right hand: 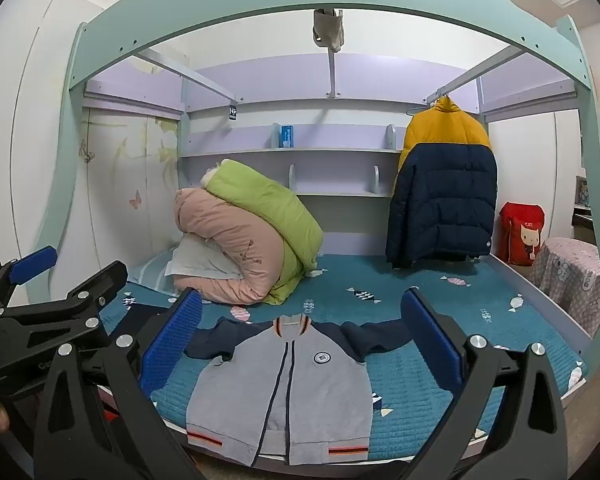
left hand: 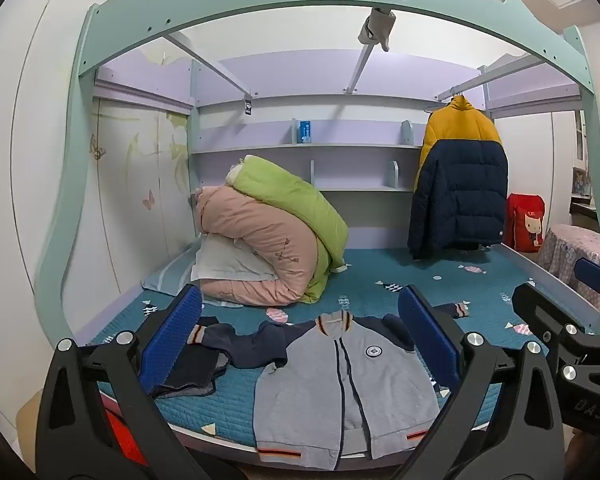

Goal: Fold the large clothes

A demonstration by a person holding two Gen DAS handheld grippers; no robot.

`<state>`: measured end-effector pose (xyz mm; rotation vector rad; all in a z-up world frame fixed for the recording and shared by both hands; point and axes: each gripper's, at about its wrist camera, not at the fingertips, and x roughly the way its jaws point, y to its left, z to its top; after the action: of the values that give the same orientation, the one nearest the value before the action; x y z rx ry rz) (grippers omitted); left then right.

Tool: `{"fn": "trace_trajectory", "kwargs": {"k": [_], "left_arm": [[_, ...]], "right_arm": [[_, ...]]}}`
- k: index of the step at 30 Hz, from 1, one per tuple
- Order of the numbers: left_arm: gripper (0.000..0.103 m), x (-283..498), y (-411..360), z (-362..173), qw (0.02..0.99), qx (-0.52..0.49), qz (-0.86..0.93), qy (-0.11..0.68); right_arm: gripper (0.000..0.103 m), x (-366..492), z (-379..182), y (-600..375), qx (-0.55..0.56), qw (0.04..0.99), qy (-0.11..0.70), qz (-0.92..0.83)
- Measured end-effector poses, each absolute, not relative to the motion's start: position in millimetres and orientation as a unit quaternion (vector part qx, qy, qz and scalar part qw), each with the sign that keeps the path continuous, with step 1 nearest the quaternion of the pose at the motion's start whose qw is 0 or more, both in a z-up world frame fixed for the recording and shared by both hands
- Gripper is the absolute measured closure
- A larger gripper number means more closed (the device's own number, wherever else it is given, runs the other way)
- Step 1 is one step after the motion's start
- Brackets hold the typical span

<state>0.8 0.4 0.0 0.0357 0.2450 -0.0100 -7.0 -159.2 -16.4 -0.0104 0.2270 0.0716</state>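
Note:
A grey zip jacket [left hand: 340, 384] with navy sleeves lies front up on the teal bed cover [left hand: 400, 276], its hem at the near edge; it also shows in the right wrist view [right hand: 288, 392]. Its sleeves are spread out to both sides. My left gripper [left hand: 300, 344] is open and empty, held in front of the bed over the jacket. My right gripper [right hand: 300, 344] is open and empty too, above the jacket's chest. Each gripper shows at the edge of the other's view [left hand: 572, 320] [right hand: 48, 292].
A dark folded garment [left hand: 188, 372] lies left of the jacket. Rolled pink and green quilts [left hand: 268, 232] sit at the back left. A yellow and navy puffer coat [left hand: 460, 176] hangs at the back right. A red bag [left hand: 526, 222] and a covered stool [right hand: 572, 280] stand at the right.

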Motion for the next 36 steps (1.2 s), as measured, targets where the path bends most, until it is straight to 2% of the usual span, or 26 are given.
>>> {"fn": "trace_trajectory", "kwargs": {"k": [36], "left_arm": [[0.005,0.9,-3.6,-1.5,0.993,0.022,-0.003,0.118]], "right_arm": [[0.007,-8.9,-13.1,-158.2,0.003,0.993,0.109,0.040]]}}
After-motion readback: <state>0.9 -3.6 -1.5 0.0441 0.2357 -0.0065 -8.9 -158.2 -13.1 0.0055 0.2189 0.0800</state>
